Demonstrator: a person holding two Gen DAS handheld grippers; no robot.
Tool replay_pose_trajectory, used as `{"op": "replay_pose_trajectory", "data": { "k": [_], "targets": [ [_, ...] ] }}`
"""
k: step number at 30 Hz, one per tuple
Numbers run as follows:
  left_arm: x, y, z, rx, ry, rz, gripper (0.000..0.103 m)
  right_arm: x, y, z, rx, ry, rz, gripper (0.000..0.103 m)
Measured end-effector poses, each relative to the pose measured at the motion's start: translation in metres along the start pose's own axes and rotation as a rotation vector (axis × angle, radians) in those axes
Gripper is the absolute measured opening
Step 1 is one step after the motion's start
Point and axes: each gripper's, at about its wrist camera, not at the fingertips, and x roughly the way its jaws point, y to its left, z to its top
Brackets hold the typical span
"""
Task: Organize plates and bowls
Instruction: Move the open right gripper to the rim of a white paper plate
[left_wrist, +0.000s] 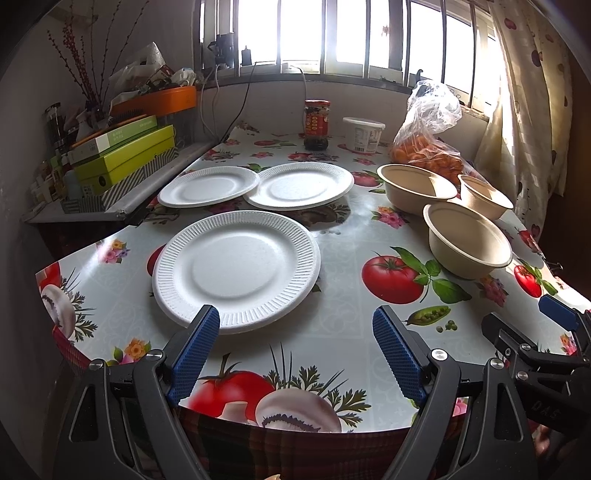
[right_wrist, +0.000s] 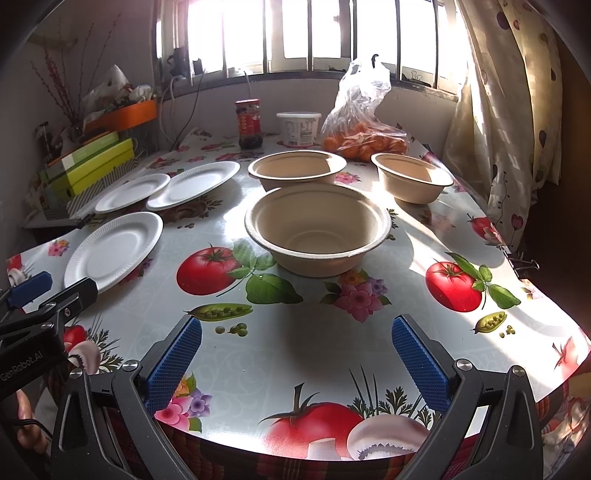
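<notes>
Three white foam plates lie on the table: a near plate, a back-left plate and a back-middle plate that overlaps it. Three tan paper bowls stand at the right: a near bowl, a far wide bowl and a small bowl. My left gripper is open and empty, just short of the near plate's front rim. My right gripper is open and empty, in front of the near bowl.
The table has a glossy vegetable-print cloth. At the back stand a sauce jar, a white tub and a plastic bag of oranges. Green boxes crowd a side shelf at the left. A curtain hangs at the right.
</notes>
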Motion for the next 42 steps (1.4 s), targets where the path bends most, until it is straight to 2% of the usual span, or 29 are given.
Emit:
{"op": "replay_pose_trajectory", "data": {
  "k": [8, 13, 18, 25, 29, 35, 42],
  "targets": [
    [-0.004, 0.010, 0.009, 0.001, -0.010, 0.003, 0.086, -0.001, 0.005, 0.010, -0.009, -0.009, 0.003, 0.103],
    [-0.008, 0.023, 0.015, -0.018, -0.017, 0.031, 0.086, -0.004, 0.013, 0.020, -0.009, -0.027, 0.014, 0.103],
    [-0.012, 0.036, 0.019, -0.018, -0.013, 0.015, 0.086, -0.008, 0.026, 0.031, -0.030, -0.051, 0.061, 0.103],
    [-0.013, 0.070, 0.035, -0.035, -0.004, 0.018, 0.086, -0.009, 0.052, 0.067, -0.077, -0.098, 0.141, 0.103],
    [-0.011, 0.096, 0.047, -0.079, 0.006, 0.016, 0.086, -0.006, 0.064, 0.087, -0.099, -0.102, 0.202, 0.103],
    [-0.009, 0.138, 0.071, -0.129, -0.009, 0.034, 0.086, 0.004, 0.082, 0.123, -0.145, -0.089, 0.271, 0.101],
    [0.014, 0.180, 0.101, -0.176, 0.029, 0.052, 0.086, 0.036, 0.102, 0.167, -0.186, -0.041, 0.364, 0.094]
  ]
}}
